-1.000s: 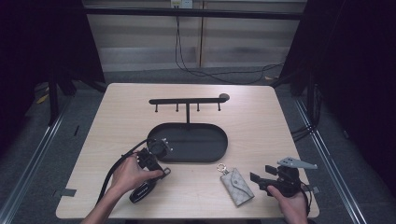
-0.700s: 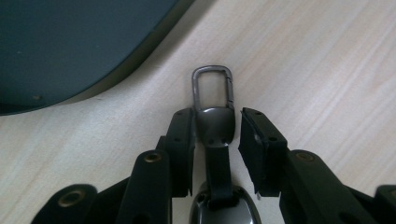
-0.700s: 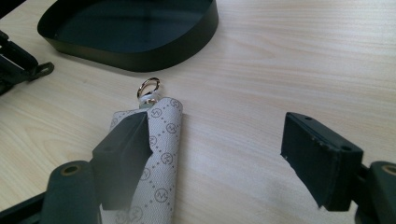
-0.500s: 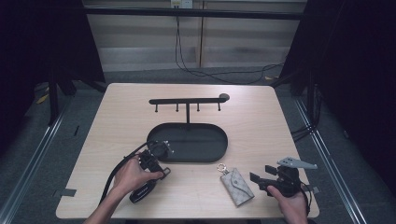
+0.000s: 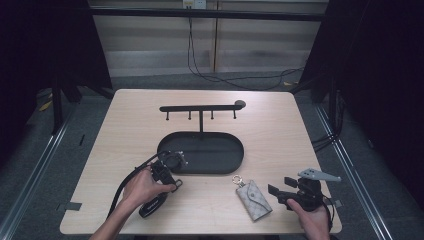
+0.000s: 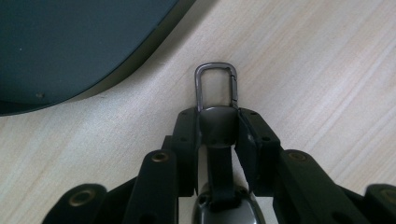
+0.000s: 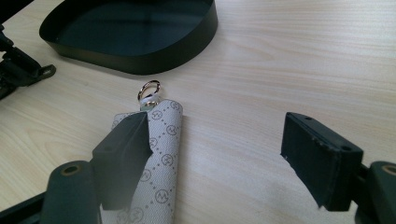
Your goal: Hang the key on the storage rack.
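High view: the left tongs (image 5: 167, 167) lie low on the light wooden bench (image 5: 125, 120), just beside the near left end of the oval black tray (image 5: 235, 155), with the person's left hand (image 5: 142, 187) wrapped around the body and a black cable looping off to the left. Left gripper view: the two black jaws have just been closing and now stand clenched on a dark key fob (image 6: 219, 128); its rounded metal top sits pinched between the pads, a dark strap runs back from it toward the camera, and its grey carabiner clip (image 6: 216, 84) sticks out past the tips, flat on the wood close to the tray's curved wall.

At the near right, the right tongs (image 5: 280, 192) are held in the right hand (image 5: 312, 217) with the jaws released and nothing between them. They point toward a grey patterned key pouch (image 5: 254, 200) with a small gold ring (image 7: 148, 89) at its far end, which lies flat on the bench, near the tray's front edge but apart from it. In the right gripper view the left jaw overlaps the pouch's edge; whether it touches I cannot tell.

Behind the tray stands a black key rack (image 5: 200, 107) with four small hooks.
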`<action>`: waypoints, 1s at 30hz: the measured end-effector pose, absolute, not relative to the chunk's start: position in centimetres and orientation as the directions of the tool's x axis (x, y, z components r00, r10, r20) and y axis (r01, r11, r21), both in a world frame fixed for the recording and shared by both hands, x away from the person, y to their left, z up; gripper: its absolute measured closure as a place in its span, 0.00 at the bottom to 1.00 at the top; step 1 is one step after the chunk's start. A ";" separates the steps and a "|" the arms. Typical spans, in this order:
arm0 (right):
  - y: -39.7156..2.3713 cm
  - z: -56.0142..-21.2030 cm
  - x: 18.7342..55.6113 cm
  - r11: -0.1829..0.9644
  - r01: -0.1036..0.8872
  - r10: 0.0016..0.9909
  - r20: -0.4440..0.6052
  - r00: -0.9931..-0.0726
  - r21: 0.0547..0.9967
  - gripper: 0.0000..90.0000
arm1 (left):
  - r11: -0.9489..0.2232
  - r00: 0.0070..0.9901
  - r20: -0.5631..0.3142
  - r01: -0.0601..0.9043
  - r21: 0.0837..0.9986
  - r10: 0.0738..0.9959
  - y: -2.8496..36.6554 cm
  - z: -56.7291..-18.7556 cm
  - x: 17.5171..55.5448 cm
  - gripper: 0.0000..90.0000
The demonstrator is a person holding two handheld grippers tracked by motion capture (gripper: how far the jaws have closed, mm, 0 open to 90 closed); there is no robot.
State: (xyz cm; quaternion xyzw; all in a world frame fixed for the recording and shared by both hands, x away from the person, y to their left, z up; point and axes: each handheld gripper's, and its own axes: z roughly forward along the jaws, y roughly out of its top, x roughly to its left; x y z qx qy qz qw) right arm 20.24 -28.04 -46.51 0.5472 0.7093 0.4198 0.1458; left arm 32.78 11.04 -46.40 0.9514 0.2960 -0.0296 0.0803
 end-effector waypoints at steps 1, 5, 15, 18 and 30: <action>-28.0 -46.5 20.2 0.049 0.654 0.899 0.252 -0.359 0.755 0.26 | -0.812 0.823 -0.104 0.568 0.135 0.558 11.0 -46.4 32.8 0.78; -28.1 -46.5 20.2 0.050 0.654 0.898 0.253 -0.360 0.755 0.26 | -0.810 0.819 -0.102 0.574 0.124 0.565 11.0 -46.4 32.8 0.78; -28.1 -46.5 20.3 0.046 0.655 0.898 0.256 -0.357 0.754 0.26 | -0.795 0.801 -0.144 0.597 0.107 0.581 11.4 -46.0 33.5 0.78; -28.1 -46.5 20.3 0.046 0.656 0.898 0.257 -0.358 0.753 0.26 | -0.787 0.794 -0.143 0.606 0.112 0.591 11.7 -44.9 33.6 0.78; -28.1 -46.5 20.3 0.044 0.655 0.898 0.258 -0.357 0.754 0.26 | -0.781 0.797 -0.142 0.604 0.156 0.588 12.8 -42.6 33.9 0.78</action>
